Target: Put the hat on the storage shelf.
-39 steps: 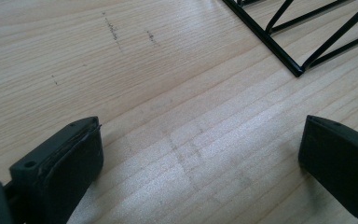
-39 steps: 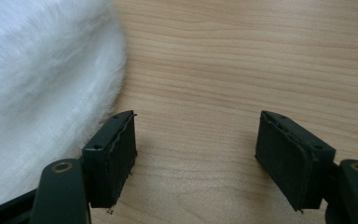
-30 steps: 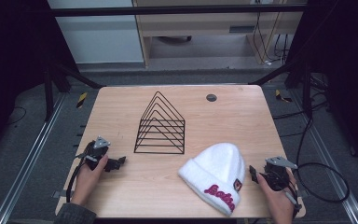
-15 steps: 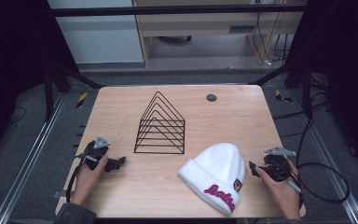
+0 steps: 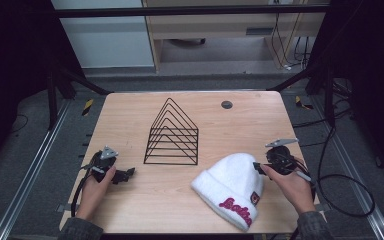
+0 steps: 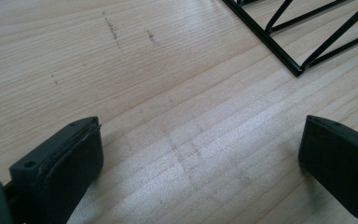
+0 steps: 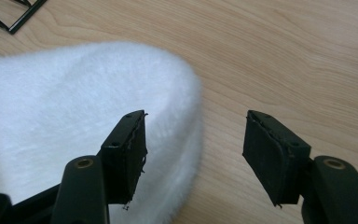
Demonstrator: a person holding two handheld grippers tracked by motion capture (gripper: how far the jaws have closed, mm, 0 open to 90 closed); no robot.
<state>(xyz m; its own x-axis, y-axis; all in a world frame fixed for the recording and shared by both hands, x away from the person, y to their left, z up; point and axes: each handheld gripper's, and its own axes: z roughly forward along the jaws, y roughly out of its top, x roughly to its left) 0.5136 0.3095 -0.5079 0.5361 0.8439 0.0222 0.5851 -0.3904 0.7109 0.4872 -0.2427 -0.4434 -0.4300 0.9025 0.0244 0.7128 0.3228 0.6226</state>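
Right gripper [image 5: 258,167] at 4 o'clock on table [image 5: 130,105], raised off the wood and brought up against crown of white hat [image 5: 232,186] since a second ago. Jaws half apart, just been closing, hat edge between them, not yet pinched. Left gripper [image 5: 126,174] at 8 o'clock, wide, idle, near wire rack [image 5: 172,135]. Judged: grasp of hat imminent.

In the right gripper view the white beanie [image 7: 74,107] runs off the left edge and one jaw covers part of its crown. The wire rack [image 6: 303,32] is cut by the left gripper view's top edge. The beanie's red lettering [image 5: 236,209] is too small to read.
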